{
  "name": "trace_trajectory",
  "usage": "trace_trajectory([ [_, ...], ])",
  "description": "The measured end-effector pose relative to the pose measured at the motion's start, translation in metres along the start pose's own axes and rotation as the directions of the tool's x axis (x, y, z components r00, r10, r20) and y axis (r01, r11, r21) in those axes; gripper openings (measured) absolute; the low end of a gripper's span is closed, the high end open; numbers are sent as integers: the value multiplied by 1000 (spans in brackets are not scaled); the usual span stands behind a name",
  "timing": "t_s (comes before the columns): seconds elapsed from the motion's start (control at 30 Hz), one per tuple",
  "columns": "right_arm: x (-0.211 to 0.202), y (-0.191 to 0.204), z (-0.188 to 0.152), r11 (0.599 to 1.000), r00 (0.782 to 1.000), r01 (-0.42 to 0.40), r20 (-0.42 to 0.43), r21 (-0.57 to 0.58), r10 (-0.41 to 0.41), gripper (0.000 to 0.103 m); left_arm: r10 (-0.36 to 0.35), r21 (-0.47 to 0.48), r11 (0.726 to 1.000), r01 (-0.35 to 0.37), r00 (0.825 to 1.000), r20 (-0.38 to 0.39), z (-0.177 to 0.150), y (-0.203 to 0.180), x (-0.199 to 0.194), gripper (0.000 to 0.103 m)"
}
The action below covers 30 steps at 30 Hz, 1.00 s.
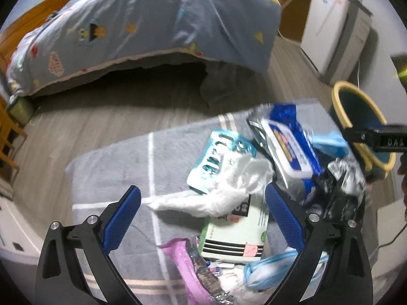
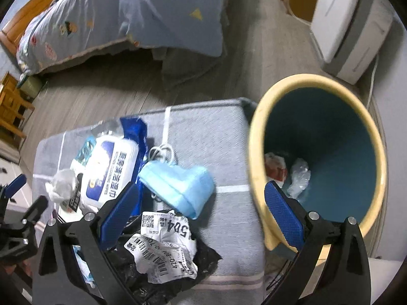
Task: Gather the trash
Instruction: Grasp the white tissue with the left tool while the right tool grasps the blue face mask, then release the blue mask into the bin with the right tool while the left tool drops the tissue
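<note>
Trash lies on a grey towel-covered surface (image 1: pixel 114 167). In the left wrist view my left gripper (image 1: pixel 203 203) is open and empty above a crumpled white tissue (image 1: pixel 223 190), beside a teal wrapper (image 1: pixel 218 152), a wet-wipes pack (image 1: pixel 290 147), a green-white box (image 1: pixel 239 231) and a pink wrapper (image 1: pixel 183 256). In the right wrist view my right gripper (image 2: pixel 202 208) is open and empty, over a blue face mask (image 2: pixel 180 185) and a black bag with a crumpled label (image 2: pixel 165 246). The yellow-rimmed teal bin (image 2: pixel 257 152) stands to the right and holds some trash.
A bed with a blue patterned duvet (image 1: pixel 152 25) stands behind, over grey wood floor (image 1: pixel 89 117). A white appliance (image 2: pixel 348 25) stands by the wall at the back right. Wooden furniture (image 2: pixel 12 106) is at the left edge. The other gripper's body (image 1: pixel 381 139) crosses the bin.
</note>
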State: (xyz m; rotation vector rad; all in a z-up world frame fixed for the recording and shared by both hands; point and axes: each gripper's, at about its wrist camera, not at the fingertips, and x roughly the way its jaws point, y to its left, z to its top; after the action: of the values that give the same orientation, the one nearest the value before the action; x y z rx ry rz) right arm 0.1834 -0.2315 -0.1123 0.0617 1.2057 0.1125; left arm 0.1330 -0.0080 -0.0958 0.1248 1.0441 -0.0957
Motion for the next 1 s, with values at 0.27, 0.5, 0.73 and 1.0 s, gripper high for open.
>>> trace_trajectory([
  [0.27,23,12,-2,997,995,-26,-96,-70,19,51,-50,22,998,51,997,-59,-1,-4,17,89],
  [0.5,14,0,-4,997,994,-64,-89,-43,60,10,-62,70,995,70,992,-108,0,-13,23,33],
  [0.73,-8,-5,-1,995,995,-93,-34,-36,91,7,-45,77,996,48,998,-37,6,-15,3,30],
  [1.0,-49,-9,4,993,991,-113,63,-34,115,7,-57,41,998,54,996,69,15,-11,-34,30],
])
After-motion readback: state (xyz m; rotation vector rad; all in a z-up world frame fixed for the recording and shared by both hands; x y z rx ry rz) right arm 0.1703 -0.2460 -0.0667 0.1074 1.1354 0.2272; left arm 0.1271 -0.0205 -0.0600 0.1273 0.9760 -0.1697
